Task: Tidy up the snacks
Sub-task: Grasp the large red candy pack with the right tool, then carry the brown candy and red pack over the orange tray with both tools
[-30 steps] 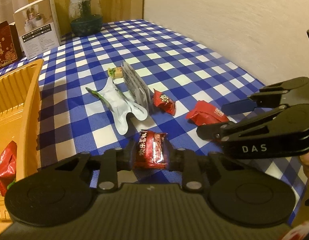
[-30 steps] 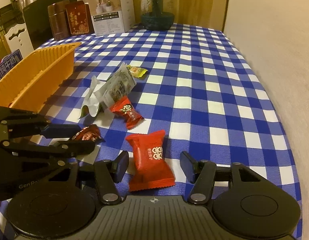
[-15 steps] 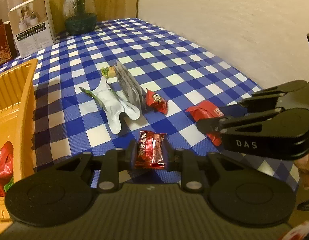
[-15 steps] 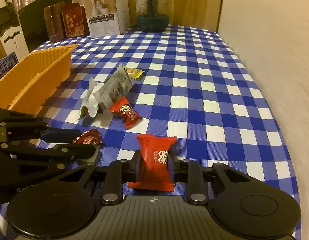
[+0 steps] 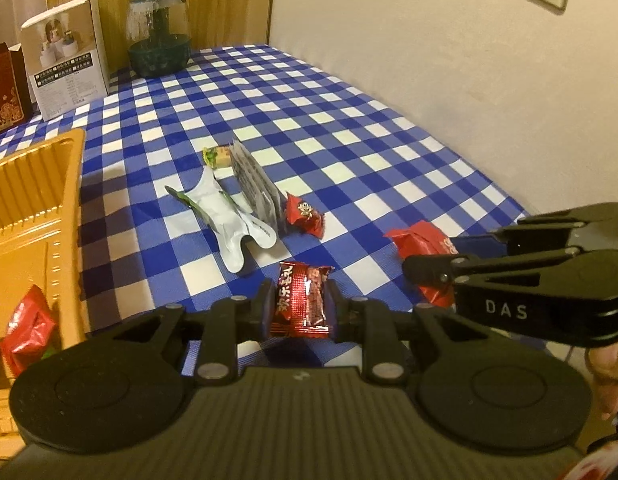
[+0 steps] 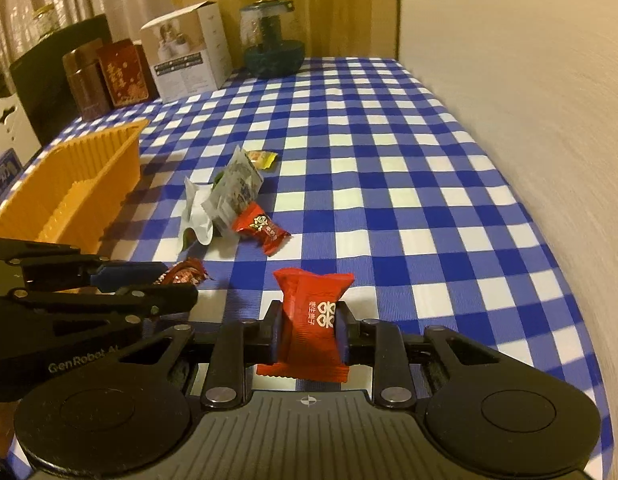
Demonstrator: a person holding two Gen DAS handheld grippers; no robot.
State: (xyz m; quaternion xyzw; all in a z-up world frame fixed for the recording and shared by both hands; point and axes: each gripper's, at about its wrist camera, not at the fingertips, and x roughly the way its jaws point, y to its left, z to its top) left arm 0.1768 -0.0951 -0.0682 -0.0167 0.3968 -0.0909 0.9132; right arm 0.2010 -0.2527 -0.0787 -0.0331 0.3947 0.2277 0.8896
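My left gripper (image 5: 301, 312) is shut on a dark red candy packet (image 5: 303, 300), held just above the checked cloth. My right gripper (image 6: 309, 334) is shut on a bright red snack pouch (image 6: 311, 320), also lifted off the table. Each gripper shows in the other's view: the right gripper (image 5: 425, 270) at the right, the left gripper (image 6: 177, 286) at the left. On the cloth lie a small red candy (image 5: 303, 214), a white-green wrapper (image 5: 225, 216), a grey printed sachet (image 5: 255, 184) and a yellow-green sweet (image 5: 217, 157). An orange tray (image 5: 69, 184) at the left holds a red packet (image 5: 27, 330).
At the table's far end stand a white box (image 6: 189, 54), a dark green glass jar (image 6: 273, 44), and red and brown tins (image 6: 121, 72). A cream wall (image 5: 449, 60) with a socket runs along the right table edge. A hand (image 5: 609, 376) shows at lower right.
My right gripper closed on the bright red pouch and lifted it off the cloth. My left gripper stayed shut on the dark red candy and rose slightly.
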